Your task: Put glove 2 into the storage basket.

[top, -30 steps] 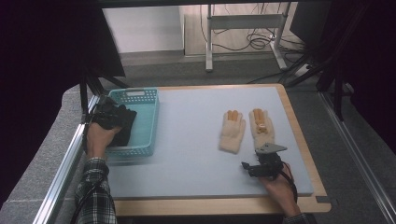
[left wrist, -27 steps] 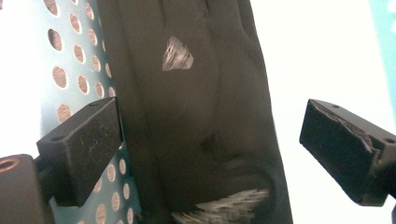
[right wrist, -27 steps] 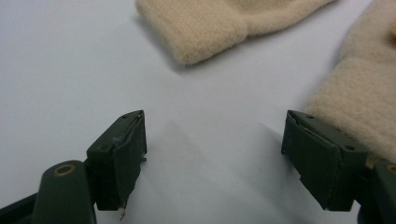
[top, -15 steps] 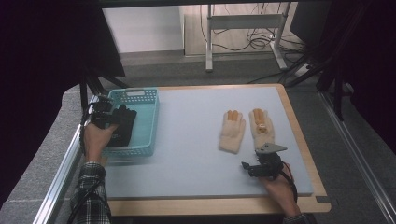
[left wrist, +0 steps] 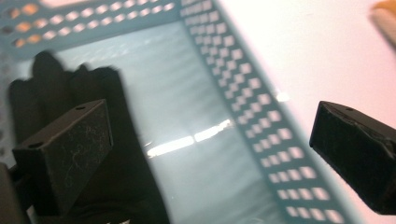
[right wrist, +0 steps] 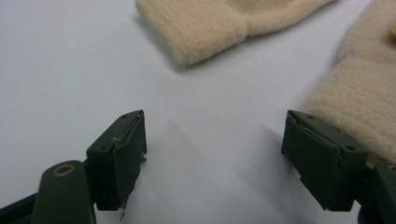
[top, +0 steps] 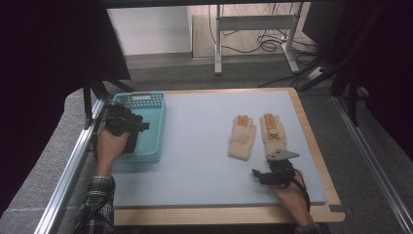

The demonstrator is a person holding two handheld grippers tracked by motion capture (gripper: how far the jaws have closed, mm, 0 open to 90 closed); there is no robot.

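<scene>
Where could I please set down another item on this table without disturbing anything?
The broad bare mat between the teal basket and the beige gloves is free. It is crowded at the basket's left, where a black glove lies, and around the beige gloves.

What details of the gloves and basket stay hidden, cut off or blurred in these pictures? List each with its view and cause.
- Black glove: left gripper view, partly behind a jaw, blurred.
- Teal basket: high view, near-left corner under the left gripper and hand.
- Beige gloves: right gripper view, fingers cut off by the top edge.

Plaid sleeve (top: pixel 97 202); black hand-held gripper (top: pixel 127 123) in each hand, the right (top: pixel 267 174) grey-plated and cabled.
</scene>
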